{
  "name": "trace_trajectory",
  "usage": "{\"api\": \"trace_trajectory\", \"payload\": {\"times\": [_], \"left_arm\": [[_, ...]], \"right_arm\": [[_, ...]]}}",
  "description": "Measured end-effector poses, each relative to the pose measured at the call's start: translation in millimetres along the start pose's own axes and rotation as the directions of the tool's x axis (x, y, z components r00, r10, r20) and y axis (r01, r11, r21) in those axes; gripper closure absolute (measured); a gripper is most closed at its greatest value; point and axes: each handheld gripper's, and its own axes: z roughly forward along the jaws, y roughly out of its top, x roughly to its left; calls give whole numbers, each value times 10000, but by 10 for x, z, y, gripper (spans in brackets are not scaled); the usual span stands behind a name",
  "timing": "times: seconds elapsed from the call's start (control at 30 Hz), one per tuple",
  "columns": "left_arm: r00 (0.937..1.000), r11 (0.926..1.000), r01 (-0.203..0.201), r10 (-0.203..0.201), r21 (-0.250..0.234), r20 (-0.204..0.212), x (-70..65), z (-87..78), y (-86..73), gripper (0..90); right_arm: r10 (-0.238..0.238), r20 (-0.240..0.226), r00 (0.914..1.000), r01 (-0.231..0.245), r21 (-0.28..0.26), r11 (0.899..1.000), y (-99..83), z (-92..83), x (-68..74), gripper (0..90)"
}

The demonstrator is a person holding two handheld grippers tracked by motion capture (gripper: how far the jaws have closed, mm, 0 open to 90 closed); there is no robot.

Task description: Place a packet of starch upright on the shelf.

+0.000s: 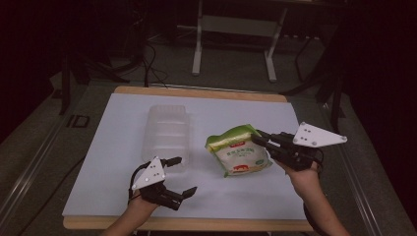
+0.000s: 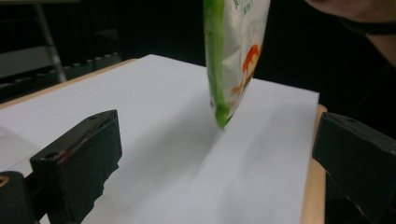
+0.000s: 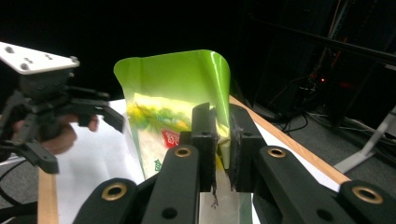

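Note:
A green and white snack bag (image 1: pixel 239 153) hangs over the white sheet (image 1: pixel 123 162), right of centre. My right gripper (image 1: pixel 259 139) is shut on the bag's right edge. In the right gripper view the two fingers (image 3: pixel 205 135) pinch the green side seam of the bag (image 3: pixel 173 93). My left gripper (image 1: pixel 184 175) is open near the front left, with nothing between its fingers. In the left gripper view the bag (image 2: pixel 233 46) hangs ahead, its lower corner close over the sheet, between the wide-apart left gripper (image 2: pixel 215 163) fingers but far beyond them.
A clear plastic lidded container (image 1: pixel 168 130) lies on the sheet left of the bag, just beyond the left gripper. The wooden table edge (image 1: pixel 196 223) runs along the front. Table legs and cables (image 1: pixel 231 44) stand on the floor behind.

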Motion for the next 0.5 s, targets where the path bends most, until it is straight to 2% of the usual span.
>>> {"api": "trace_trajectory", "payload": {"times": [0.13,0.2,0.33,0.4,0.5], "left_arm": [[9996,9997,128,-123,-224,249,14,122,69,16],[9997,9997,4,3,-261,265,19,185,106,16],[9980,9964,-589,603,-617,205,-10,289,165,21],[9965,9927,-826,835,-874,76,-34,325,195,60],[9958,9882,-910,910,-1236,-54,-57,362,259,122]], "right_arm": [[5,-245,9997,-9,-151,9999,49,36,61,830],[-58,-318,9995,51,-214,9998,71,56,87,831],[-125,-453,9989,114,-248,9996,108,94,136,831],[-151,-460,9988,138,-285,9995,119,112,153,830],[-177,-528,9984,166,-213,9996,133,152,171,830]]}}
